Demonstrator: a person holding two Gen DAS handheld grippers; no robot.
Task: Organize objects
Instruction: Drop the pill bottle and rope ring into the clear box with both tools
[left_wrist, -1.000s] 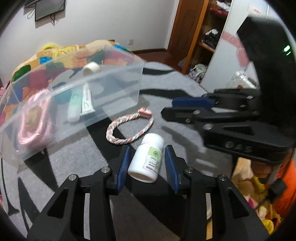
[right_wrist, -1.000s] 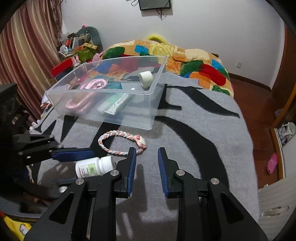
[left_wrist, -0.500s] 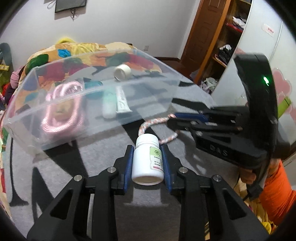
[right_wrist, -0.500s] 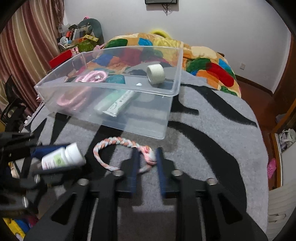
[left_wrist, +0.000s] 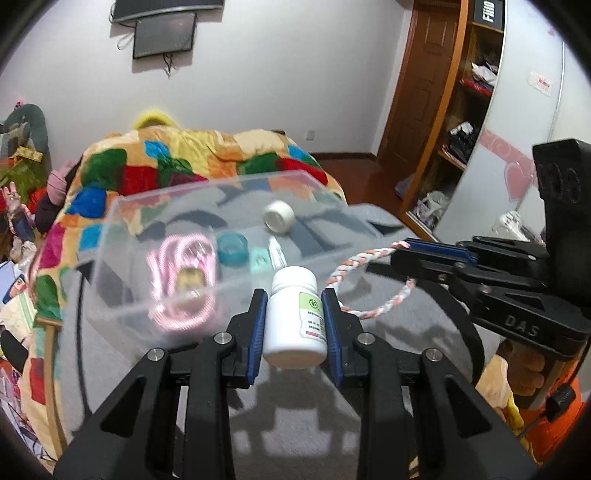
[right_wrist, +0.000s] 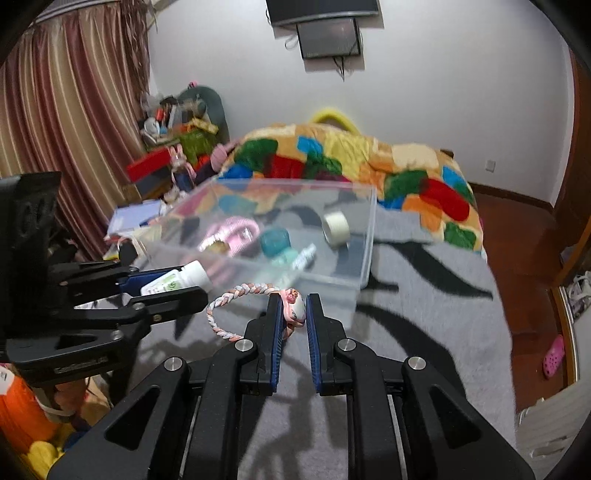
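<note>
My left gripper (left_wrist: 294, 306) is shut on a white pill bottle (left_wrist: 294, 317) with a green label, held above the grey blanket just in front of the clear plastic bin (left_wrist: 122, 266). My right gripper (right_wrist: 294, 306) is shut on the pink knot of a braided pink-and-white rope ring (right_wrist: 236, 291), lifted off the blanket. The ring also shows in the left wrist view (left_wrist: 354, 266), and the bottle in the right wrist view (right_wrist: 173, 280). The bin (right_wrist: 365, 243) holds a pink coiled cable (left_wrist: 181, 280), a teal ring (left_wrist: 232, 249), a tape roll (left_wrist: 277, 216) and tubes.
The bin stands on a grey and black striped blanket (right_wrist: 424, 317) on a bed. A colourful quilt (right_wrist: 369, 166) lies behind it. A cluttered corner and curtains are at the left, a wardrobe (left_wrist: 461, 110) at the right.
Both grippers have risen off the blanket toward the bin. The left closed on the bottle and lifted it. The right closed on the rope ring's knot and lifted it.
</note>
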